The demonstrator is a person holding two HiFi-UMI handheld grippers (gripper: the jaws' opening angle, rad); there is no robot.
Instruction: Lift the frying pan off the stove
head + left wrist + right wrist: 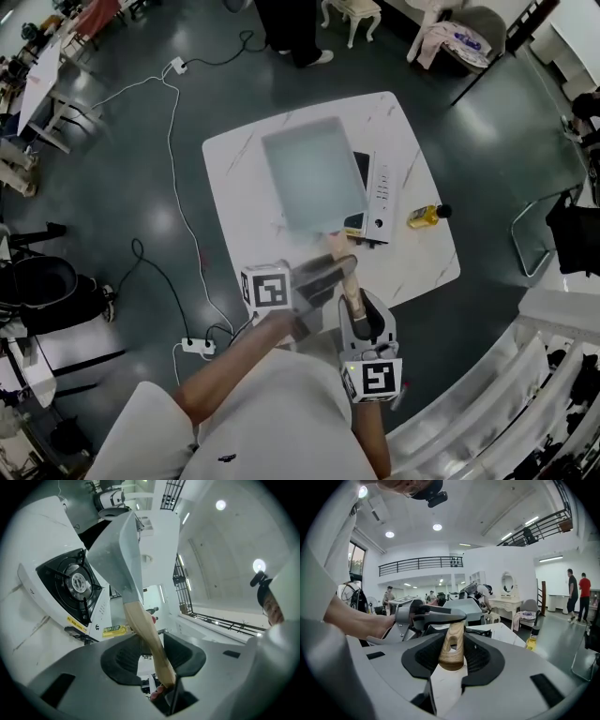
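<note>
Left tool (328, 272) and right tool (351, 298) are both clamped on the wooden handle (350, 284) of the frying pan (309, 173) in the head view, left one nearer the pan, right one at the handle's end. The pan is a square grey thing, a bit blurred, held up over the stove (380, 192), which sits on the white marble-look surface (412, 141). A yellow bottle (427, 217) lies just beside the stove's right edge.

Left gripper view: the handle runs at a slant right through the jaws, which stand partly apart with the pads closed onto the wood. The pan is tilted up in the air past them, clear of the black burner, which is fully exposed off to the left. The bottle shows up below the stove's edge here.

Right gripper view: the jaws hold the butt end of the handle, about as wide apart as the wood itself. Just beyond, the left tool bites the same handle from the left, and the pan hangs above the surface.
</note>
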